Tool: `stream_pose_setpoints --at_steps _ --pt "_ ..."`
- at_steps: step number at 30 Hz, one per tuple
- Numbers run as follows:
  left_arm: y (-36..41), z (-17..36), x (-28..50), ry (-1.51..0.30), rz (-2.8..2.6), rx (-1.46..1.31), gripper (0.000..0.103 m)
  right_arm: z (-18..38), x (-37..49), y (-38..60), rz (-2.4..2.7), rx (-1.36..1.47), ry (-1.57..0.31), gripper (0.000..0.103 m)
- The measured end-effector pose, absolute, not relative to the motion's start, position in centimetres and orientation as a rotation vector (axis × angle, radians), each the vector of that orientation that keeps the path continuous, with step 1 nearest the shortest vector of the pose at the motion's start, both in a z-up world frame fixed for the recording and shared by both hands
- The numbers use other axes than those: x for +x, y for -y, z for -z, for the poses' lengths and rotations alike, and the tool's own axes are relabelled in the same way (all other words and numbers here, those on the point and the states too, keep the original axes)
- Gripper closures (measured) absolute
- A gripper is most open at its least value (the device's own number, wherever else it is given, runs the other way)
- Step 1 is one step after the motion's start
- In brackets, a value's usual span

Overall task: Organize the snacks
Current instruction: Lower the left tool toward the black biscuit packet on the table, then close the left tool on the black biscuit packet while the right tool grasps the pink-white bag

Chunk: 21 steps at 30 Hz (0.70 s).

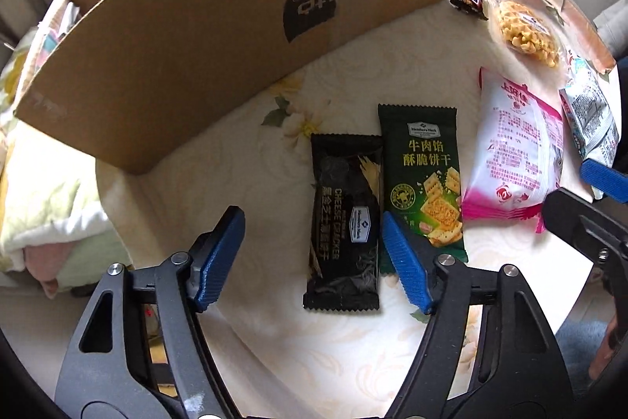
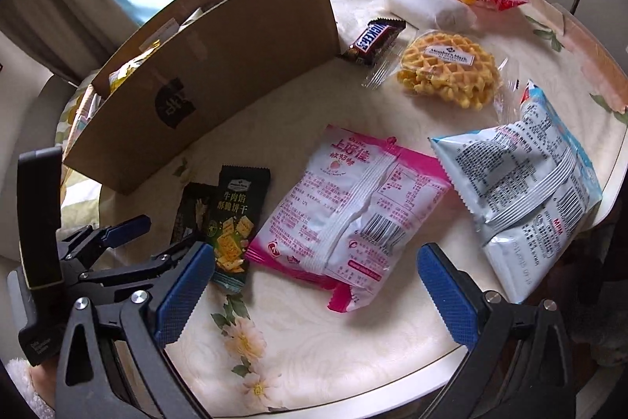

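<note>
Left wrist view: left gripper [image 1: 312,254] part-open astride the black cheese-cracker packet [image 1: 345,222] on the cream floral tablecloth [image 1: 243,160] — pads clear of it, long axis running away toward the brown cardboard box [image 1: 219,38]. Right wrist view: right gripper [image 2: 314,295] spread wide above the pink-and-white snack bag [image 2: 349,207], gripping nothing — bag lying flat, long axis slanting.

"CHEESE CRACKER" on black packet [image 1: 345,222]; "SNICKERS" on brown bar [image 2: 373,40]; "Member's Mark" on waffle label [image 2: 447,55]
</note>
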<state>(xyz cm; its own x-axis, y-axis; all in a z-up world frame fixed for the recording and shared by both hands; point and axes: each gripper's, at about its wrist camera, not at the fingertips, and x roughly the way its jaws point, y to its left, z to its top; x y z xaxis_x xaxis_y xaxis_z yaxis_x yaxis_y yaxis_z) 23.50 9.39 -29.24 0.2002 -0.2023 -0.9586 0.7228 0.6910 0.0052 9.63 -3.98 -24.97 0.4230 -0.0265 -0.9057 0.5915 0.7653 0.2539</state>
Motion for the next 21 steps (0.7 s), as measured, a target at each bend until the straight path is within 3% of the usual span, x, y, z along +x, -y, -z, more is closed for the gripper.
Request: stream_pose_setpoints --at_steps 6,14,16,18,21 --pt "-8.7 29.5 23.1 -1.207 0.726 0.555 0.048 25.7 9.8 4.4 0.499 0.635 -1.096 0.000" --pt "-8.2 29.8 22.5 -1.206 0.747 0.546 0.049 26.1 9.3 5.3 0.538 0.667 -1.094 0.000" --pt "-8.0 29.7 22.5 -1.204 0.751 0.545 0.055 26.3 9.4 5.5 0.540 0.678 -1.102 0.000" --pt "-7.6 29.5 22.8 -1.200 0.763 0.552 0.072 26.6 9.4 5.6 0.544 0.692 -1.110 0.000" --pt "-6.6 29.3 23.0 -1.203 0.765 0.562 0.075 27.2 9.8 5.8 0.556 0.704 -1.122 0.000"
